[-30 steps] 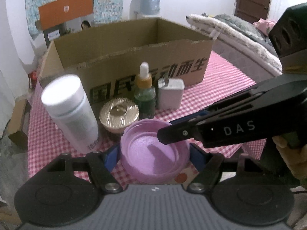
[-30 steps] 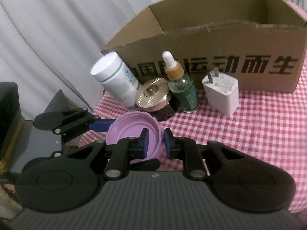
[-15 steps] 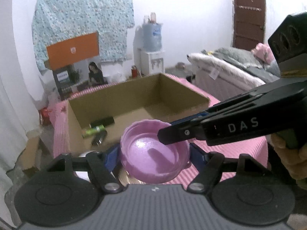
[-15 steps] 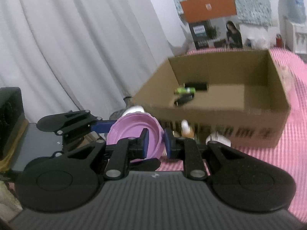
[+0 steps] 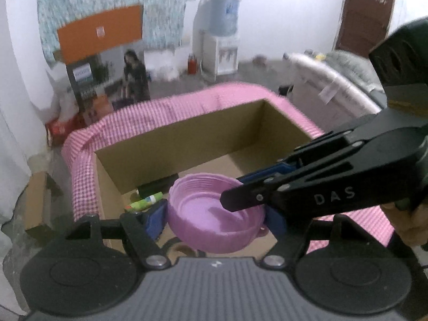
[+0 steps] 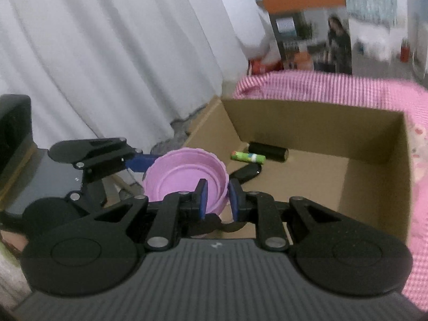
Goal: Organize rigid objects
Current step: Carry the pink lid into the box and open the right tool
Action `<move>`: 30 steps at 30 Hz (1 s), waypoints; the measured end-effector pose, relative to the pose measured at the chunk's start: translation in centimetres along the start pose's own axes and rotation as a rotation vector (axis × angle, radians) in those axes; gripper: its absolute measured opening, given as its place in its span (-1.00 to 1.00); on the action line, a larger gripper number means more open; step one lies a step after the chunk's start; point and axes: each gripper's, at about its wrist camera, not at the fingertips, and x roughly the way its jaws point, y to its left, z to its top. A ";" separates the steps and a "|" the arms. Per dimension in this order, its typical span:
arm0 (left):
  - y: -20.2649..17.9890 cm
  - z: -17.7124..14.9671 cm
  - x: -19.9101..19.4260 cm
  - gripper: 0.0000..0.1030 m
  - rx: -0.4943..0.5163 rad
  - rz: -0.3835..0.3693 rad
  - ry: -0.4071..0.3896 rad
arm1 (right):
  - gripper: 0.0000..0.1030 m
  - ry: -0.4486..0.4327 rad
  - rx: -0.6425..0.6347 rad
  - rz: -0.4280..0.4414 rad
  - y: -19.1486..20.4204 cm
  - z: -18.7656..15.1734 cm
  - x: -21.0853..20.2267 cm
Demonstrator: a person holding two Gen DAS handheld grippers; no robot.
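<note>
Lid [image 5: 214,214]: the purple lid sits mouth-up between your two grippers, held in the air above the near end of the open box [image 5: 187,139].

Your left gripper [image 5: 214,220] spans it from outside, one blue pad pressed on each side of the wall, so those jaws stand wide but clamped on the lid. Your right gripper [image 6: 216,200] pinches a single spot on the rim, one pad inside the wall and one outside, nearly closed on it.

Two grips on one small rigid lid is the main risk. If your hands drift apart or twist differently, the lid can pop out of the wide span or lever off the rim pinch. Let go unevenly and it may swing on the remaining grip and tip.

Beyond the tips, on the box floor, lie a green tube [image 6: 247,157], a black cylinder [image 6: 267,151] and a flat black piece [image 6: 246,172]. A lid dropped onto them would likely land tilted or roll.

The near box wall seems to lie right under the grippers. Release too soon and the lid could catch that edge and fall outside, onto the pink cloth [image 5: 83,160]. Lowering without moving forward could knock a finger on the cardboard.
</note>
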 end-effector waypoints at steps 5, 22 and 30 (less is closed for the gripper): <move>2.4 1.9 5.2 0.49 -0.060 -0.054 0.132 | -0.68 0.113 0.080 0.005 -3.8 2.1 4.4; 3.3 4.8 14.5 0.49 -0.077 -0.106 0.283 | -0.69 0.230 0.151 -0.082 -11.4 3.9 11.4; 3.4 4.8 15.7 0.60 -0.100 -0.097 0.289 | -0.70 0.234 0.124 -0.138 -12.6 3.9 12.7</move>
